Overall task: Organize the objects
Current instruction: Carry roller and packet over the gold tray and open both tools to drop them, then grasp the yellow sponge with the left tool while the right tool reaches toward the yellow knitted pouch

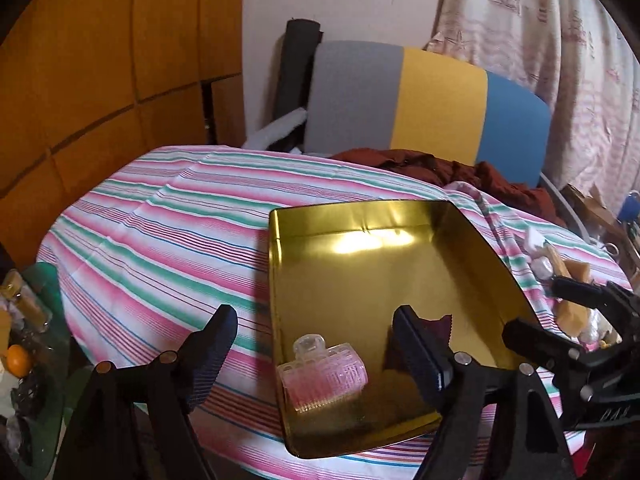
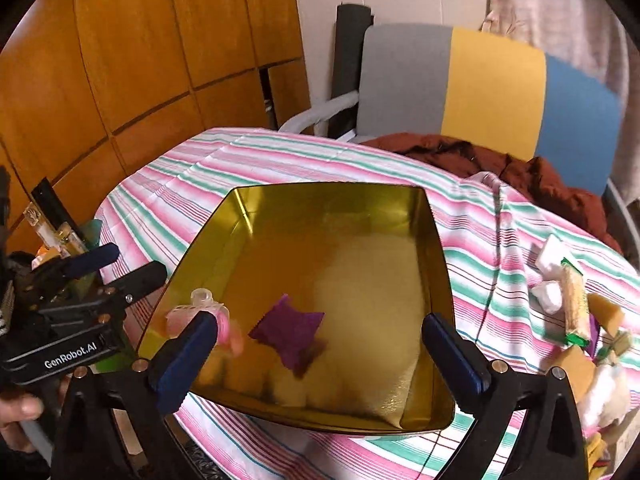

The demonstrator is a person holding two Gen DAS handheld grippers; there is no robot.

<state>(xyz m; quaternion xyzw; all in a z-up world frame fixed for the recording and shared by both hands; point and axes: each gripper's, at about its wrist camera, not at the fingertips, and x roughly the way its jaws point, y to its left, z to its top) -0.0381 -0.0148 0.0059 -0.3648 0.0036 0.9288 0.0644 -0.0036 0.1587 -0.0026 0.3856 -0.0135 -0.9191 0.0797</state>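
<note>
A gold tin tray (image 1: 276,280) (image 2: 436,248) lies on the striped tablecloth (image 1: 160,232). In its near left corner lies a clear pink hair roller (image 1: 324,376) (image 2: 200,312). A purple fabric scrap (image 2: 288,328) (image 1: 440,324) lies beside it, half hidden by a finger in the left wrist view. My left gripper (image 1: 316,344) (image 2: 120,268) hovers open above the roller at the tray's left edge, holding nothing. My right gripper (image 2: 320,350) (image 1: 556,312) stands open over the tray's near edge, also with nothing in it. A pile of small sponges and white foam pieces (image 2: 572,304) (image 1: 560,272) lies right of the tray.
A chair with a grey, yellow and blue back (image 1: 432,100) stands behind the table, with a rust-brown garment (image 2: 520,172) draped on the far edge. Small bottles (image 2: 60,232) and an orange fruit (image 1: 18,360) crowd the left side. Wooden panels (image 1: 100,60) line the left wall.
</note>
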